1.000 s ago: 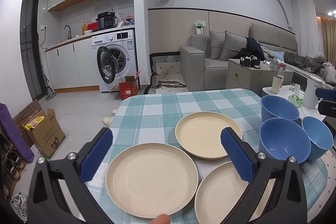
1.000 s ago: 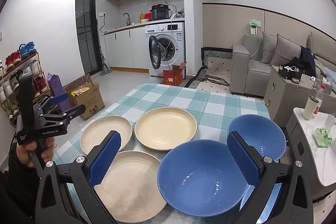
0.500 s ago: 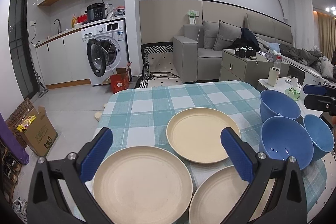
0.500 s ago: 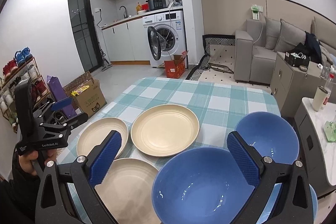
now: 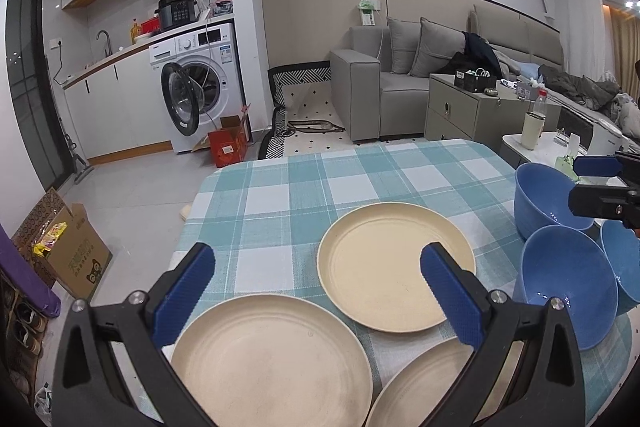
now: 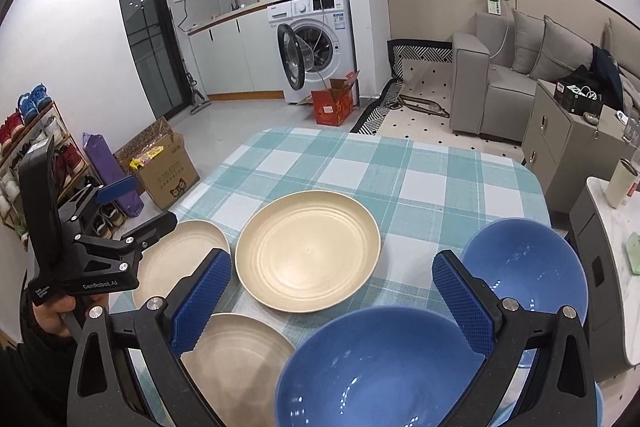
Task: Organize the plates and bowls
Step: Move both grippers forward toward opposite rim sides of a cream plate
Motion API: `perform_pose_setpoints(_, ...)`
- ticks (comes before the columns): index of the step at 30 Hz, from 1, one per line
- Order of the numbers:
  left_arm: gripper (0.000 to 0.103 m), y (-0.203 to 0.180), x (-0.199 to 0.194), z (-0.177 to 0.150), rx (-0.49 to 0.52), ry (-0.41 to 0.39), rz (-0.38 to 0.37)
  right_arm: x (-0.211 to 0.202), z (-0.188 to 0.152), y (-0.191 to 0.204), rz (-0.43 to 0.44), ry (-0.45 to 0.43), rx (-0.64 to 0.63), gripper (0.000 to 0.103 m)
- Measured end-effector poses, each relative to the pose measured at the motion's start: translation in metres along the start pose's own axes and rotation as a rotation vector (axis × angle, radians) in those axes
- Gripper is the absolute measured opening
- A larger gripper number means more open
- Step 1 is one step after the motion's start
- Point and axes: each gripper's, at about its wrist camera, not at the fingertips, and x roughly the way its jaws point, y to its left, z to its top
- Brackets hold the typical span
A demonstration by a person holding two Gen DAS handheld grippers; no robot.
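Plates first: three cream ones lie flat on the checked tablecloth. From my left wrist camera the far plate sits at about 1 o'clock from frame centre, the near-left plate at 6 o'clock, and the near-right plate at 5 o'clock, partly hidden behind my finger. The rims lie near one another; I cannot tell whether any touch. Three blue bowls cluster at 3 to 4 o'clock near the table's right edge: the back bowl, the front bowl and a third bowl cut off by the frame.

My left gripper hovers above the plates, jaws spread wide with nothing between them. My right gripper is likewise wide open and empty, hanging over the front bowl, which fills the right wrist view from 5 to 6 o'clock. In that view I see the left tool at 9 o'clock, held by a hand over the table's left edge.

Beyond the table stand a washing machine with its door ajar at 11 o'clock, and a grey sofa at 1 o'clock.
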Motion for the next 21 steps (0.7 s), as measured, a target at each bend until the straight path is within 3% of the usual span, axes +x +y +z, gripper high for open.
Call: perform_pose_setpoints(21, 0.102, 0.006, 0.068, 0.001, -0.047, 0.179, -0.055, 0.079, 0.027, -0.025, 0.002, 0.137, 0.061, 0.103)
